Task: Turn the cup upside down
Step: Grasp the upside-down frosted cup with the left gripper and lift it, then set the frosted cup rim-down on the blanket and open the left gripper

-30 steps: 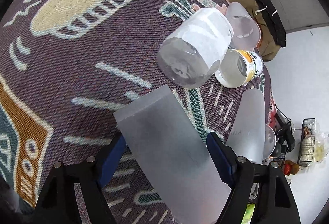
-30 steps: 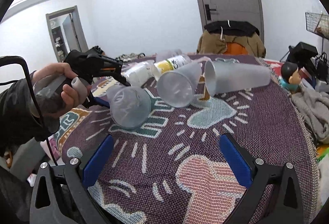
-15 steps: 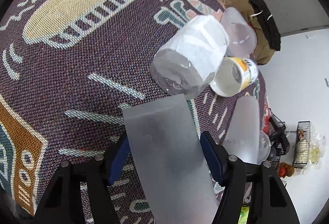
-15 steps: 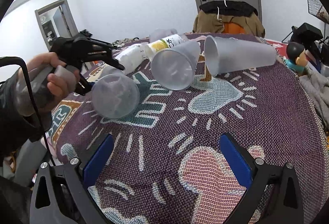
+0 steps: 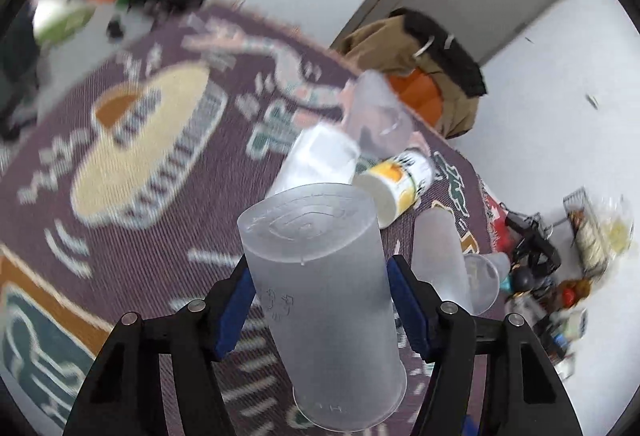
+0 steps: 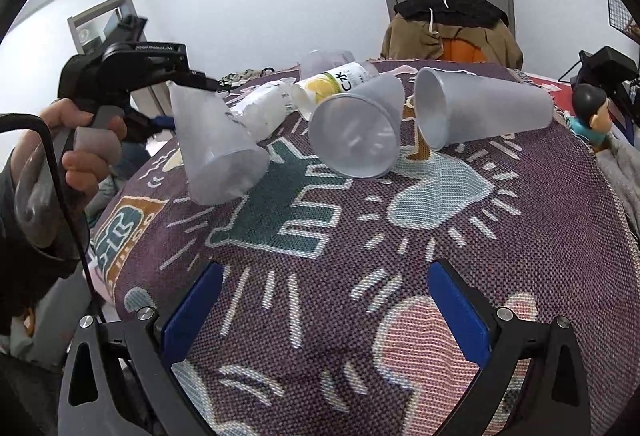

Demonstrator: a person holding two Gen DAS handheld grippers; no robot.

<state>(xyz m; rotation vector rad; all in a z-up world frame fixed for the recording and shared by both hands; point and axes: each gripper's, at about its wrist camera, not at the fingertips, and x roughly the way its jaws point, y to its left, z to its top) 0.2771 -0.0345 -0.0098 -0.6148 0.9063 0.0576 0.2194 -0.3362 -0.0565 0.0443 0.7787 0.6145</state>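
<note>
My left gripper [image 5: 320,296] is shut on a frosted plastic cup [image 5: 324,300], its blue pads pressing both sides. The cup is lifted off the patterned cloth [image 5: 132,155] and tilted, closed base away from the camera, open rim toward it. In the right wrist view the same cup [image 6: 216,151] hangs from the left gripper [image 6: 188,83] at the left, mouth facing down and forward, above the cloth [image 6: 400,244]. My right gripper [image 6: 328,308] is open and empty, low over the near part of the cloth.
Two frosted cups [image 6: 356,131] [image 6: 484,111] lie on their sides mid-table. Behind them lie a yellow-labelled cup [image 6: 336,83], a white crumpled cup [image 6: 264,107] and a clear cup [image 6: 328,57]. A chair with jackets [image 6: 452,27] stands behind. A toy figure [image 6: 592,107] is at the right edge.
The left gripper has lifted and turned the frosted cup from lying along the cloth toward base-up, mouth downward. The left view swung up to show the room. The right gripper has barely moved.
</note>
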